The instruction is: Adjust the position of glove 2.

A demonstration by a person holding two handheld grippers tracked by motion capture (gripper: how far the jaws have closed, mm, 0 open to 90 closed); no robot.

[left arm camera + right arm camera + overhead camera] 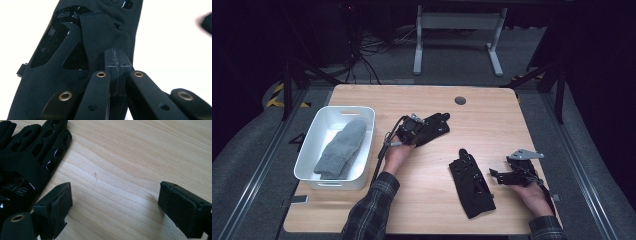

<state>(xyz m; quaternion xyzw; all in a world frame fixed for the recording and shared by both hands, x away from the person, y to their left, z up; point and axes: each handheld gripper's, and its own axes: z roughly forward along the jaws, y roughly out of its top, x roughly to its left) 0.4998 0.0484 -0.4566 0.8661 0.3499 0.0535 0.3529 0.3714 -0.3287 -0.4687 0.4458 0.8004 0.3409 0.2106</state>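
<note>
Sorting in progress: grey mitten (341, 148) already lay in white bin (310, 145); left gripper (411, 129) was clamped shut on one black glove (432, 127) near the bin; second black glove (472, 182) remained on table (492, 115) beside wide-open, empty right gripper (502, 175).

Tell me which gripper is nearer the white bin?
Left. The left gripper, shut on a black glove, is just right of the bin; the right gripper sits far across the table.
</note>
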